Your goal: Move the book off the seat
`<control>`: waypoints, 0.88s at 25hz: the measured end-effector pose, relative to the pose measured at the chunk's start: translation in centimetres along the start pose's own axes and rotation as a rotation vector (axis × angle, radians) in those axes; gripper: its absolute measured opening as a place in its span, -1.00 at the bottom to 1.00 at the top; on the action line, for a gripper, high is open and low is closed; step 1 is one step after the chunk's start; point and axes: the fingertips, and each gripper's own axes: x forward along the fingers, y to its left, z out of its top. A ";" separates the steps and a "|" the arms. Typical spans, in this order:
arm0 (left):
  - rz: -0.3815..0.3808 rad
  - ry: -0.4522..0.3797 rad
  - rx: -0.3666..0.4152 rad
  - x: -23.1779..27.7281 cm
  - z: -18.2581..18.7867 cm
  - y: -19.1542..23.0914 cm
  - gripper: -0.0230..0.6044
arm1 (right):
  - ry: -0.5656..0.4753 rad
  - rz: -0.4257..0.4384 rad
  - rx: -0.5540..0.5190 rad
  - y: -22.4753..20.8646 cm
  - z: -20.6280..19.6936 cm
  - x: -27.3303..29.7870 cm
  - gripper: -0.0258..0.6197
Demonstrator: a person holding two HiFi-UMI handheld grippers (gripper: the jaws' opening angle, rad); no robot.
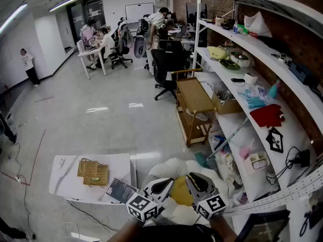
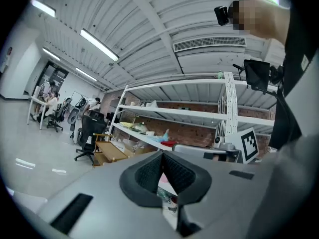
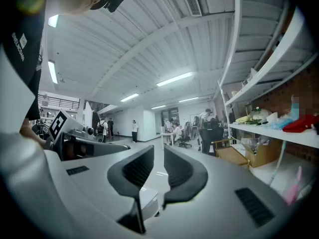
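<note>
In the head view a dark book (image 1: 120, 190) lies at the right front corner of a low white table (image 1: 65, 183), just left of a white padded seat (image 1: 171, 168) with a yellow cushion (image 1: 180, 193). Both grippers are held close to my body above the seat, pointing away from me. My left gripper (image 1: 166, 182) (image 2: 161, 156) is shut, its pads touching with nothing between them. My right gripper (image 1: 194, 177) (image 3: 158, 151) stands a narrow gap open and holds nothing. Neither gripper touches the book.
Two flat wooden pieces (image 1: 93, 171) lie on the white table. A wooden cart (image 1: 194, 102) stands ahead beside long white shelves (image 1: 237, 84) full of clutter on the right. Black office chairs (image 1: 164, 64) and people at desks (image 1: 103, 44) are far back.
</note>
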 end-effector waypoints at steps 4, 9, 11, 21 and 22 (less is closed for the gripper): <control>-0.008 -0.003 -0.007 0.5 0.7 -1.3 -0.91 | -0.010 0.007 0.031 0.5 1.0 -0.9 -0.70; -0.030 -0.013 0.009 1.0 1.7 -2.5 -0.91 | -0.014 0.018 0.011 1.3 1.8 -1.5 -0.70; -0.046 -0.018 0.027 1.2 2.4 -2.8 -0.91 | -0.024 0.016 0.009 1.3 2.1 -1.6 -0.70; 0.023 -0.040 0.054 -0.4 4.3 -0.7 -0.91 | -0.041 -0.006 0.002 0.0 3.7 -1.8 -0.72; 0.030 -0.041 0.049 -0.5 4.4 -0.5 -0.91 | -0.041 -0.007 -0.002 -0.1 3.8 -1.7 -0.72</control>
